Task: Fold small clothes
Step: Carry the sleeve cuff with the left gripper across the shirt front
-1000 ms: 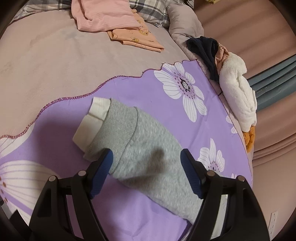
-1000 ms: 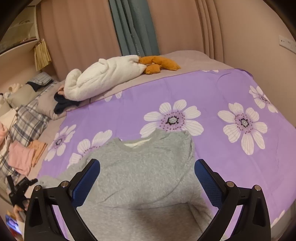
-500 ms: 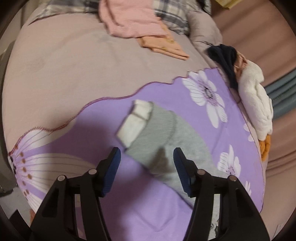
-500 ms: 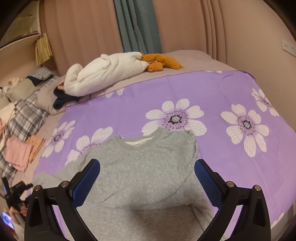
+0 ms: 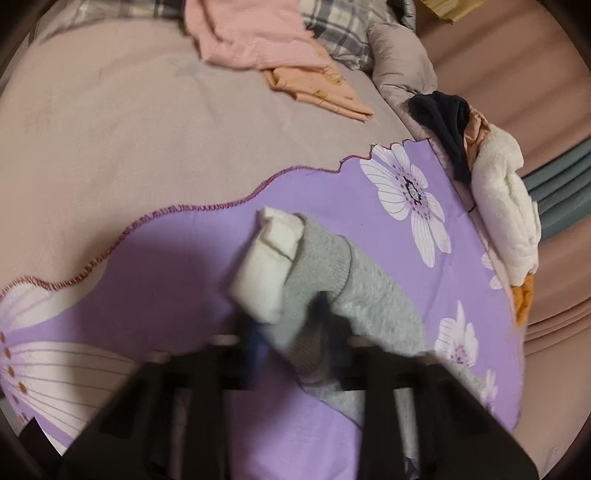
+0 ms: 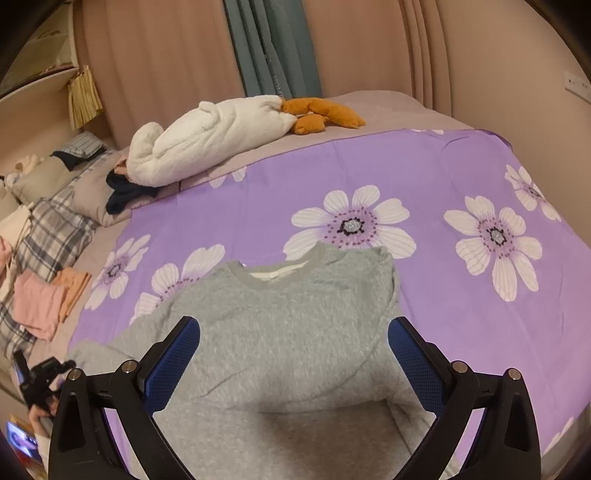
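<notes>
A grey sweatshirt (image 6: 295, 332) lies spread on the purple flowered sheet (image 6: 443, 177), neck pointing away. In the left wrist view its grey sleeve (image 5: 332, 280) ends in a white inner cuff (image 5: 269, 258). My left gripper (image 5: 291, 332) is shut on the sleeve near the cuff and lifts it off the sheet; the view is blurred. It shows small at the left of the right wrist view (image 6: 40, 376). My right gripper (image 6: 293, 358) is open and empty above the sweatshirt's body.
Folded pink (image 5: 255, 33) and orange (image 5: 321, 88) clothes lie on the beige bedspread (image 5: 110, 140) by plaid pillows. A white plush toy (image 6: 214, 136) with orange feet and a dark garment (image 6: 125, 192) lie along the bed's far side. Curtains hang behind.
My left gripper has closed from open onto the grey sleeve and raised it. My right gripper has stayed open, with its view shifting only slightly.
</notes>
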`<state>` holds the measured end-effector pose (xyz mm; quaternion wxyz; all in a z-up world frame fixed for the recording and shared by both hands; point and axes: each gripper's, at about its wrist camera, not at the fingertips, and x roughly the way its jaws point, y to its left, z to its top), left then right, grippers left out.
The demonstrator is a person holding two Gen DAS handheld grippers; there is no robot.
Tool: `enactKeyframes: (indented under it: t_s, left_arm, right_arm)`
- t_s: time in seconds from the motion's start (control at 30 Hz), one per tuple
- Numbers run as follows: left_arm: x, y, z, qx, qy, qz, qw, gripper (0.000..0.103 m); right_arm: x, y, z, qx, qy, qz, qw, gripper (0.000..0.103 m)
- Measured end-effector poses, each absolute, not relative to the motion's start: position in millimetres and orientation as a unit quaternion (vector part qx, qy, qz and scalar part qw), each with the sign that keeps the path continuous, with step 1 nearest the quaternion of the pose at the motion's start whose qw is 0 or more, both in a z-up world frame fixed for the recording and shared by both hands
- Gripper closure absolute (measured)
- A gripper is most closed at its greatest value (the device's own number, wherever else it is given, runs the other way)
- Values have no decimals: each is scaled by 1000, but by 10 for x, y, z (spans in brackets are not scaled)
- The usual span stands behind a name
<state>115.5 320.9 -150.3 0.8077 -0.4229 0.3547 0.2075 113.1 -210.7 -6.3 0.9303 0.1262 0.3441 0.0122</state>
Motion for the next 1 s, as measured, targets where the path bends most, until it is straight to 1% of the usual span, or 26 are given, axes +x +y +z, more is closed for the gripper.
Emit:
enactKeyframes:
  t_s: [0.03, 0.2, 0.4, 0.6, 0.83, 1.0]
  left_arm:
    - [1146, 3188, -1457, -416, 350, 209, 813, 88]
    - [1105, 3022, -1115, -402, 317, 188, 838, 90]
    - [1116, 2707, -673, -364, 282, 165, 872, 91]
    - [1248, 2258, -372, -330, 278, 94, 897, 91]
    - [1437, 1663, -315, -275, 303, 31, 912, 91]
    - [1546, 1239, -489, -233, 333, 1, 914, 91]
  right_arm:
    - [1132, -2122, -71, 127, 345, 11, 930, 1]
    - [1102, -2194, -87, 141, 344, 9, 928, 1]
    - [1012, -2241, -67, 140, 336, 4, 931, 1]
    - [944, -2331, -77, 146, 334, 0, 931, 1]
    - [881, -2448, -123, 163, 333, -6, 929, 1]
    - [834, -2501, -160, 169, 336, -13, 927, 1]
